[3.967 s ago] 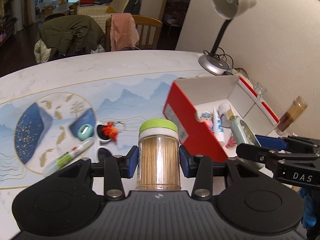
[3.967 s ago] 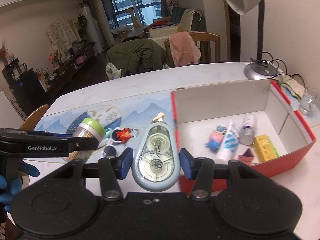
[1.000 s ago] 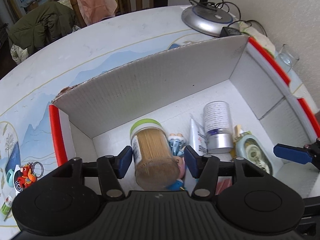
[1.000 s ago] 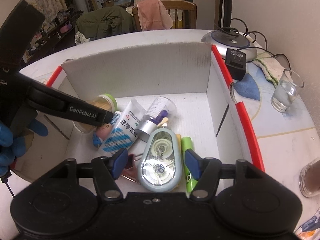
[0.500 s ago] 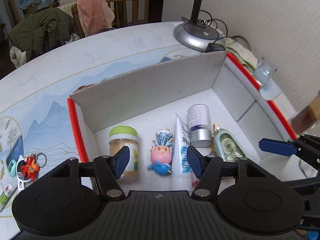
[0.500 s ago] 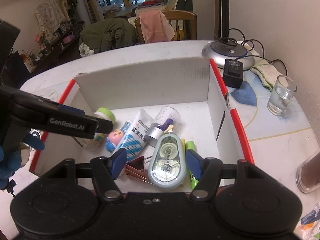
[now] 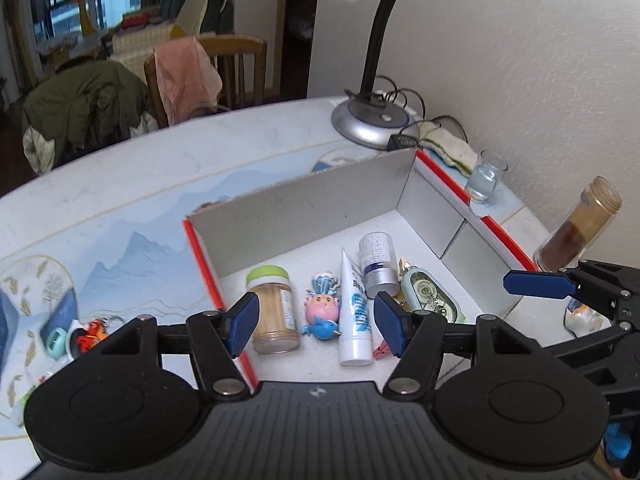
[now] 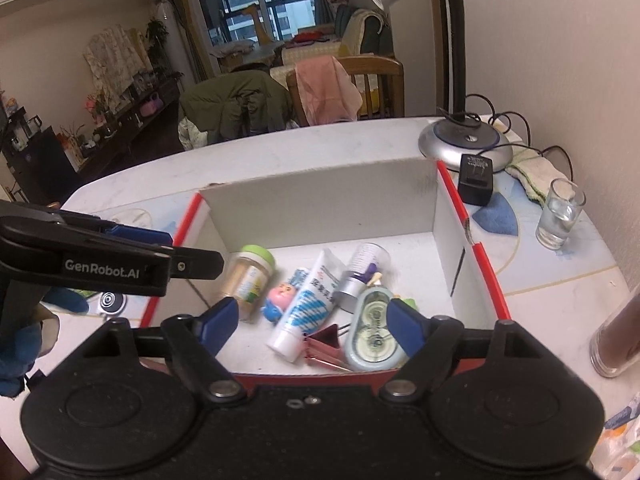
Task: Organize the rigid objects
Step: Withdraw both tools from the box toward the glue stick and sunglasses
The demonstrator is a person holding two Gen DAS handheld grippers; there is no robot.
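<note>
Both tongs, left and right, hang spread wide and empty above the red box, where toothpick jar and correction tape lie.

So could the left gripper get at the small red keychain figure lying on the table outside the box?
Probably yes: the left gripper is open and empty, and the red keychain figure lies uncovered on the table, left of the red-edged cardboard box.

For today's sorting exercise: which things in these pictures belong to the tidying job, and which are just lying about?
Job: red box, toothpick jar, doll, tube, correction tape, keychain.

Lying about: lamp, water glass, brown jar, cloth.
</note>
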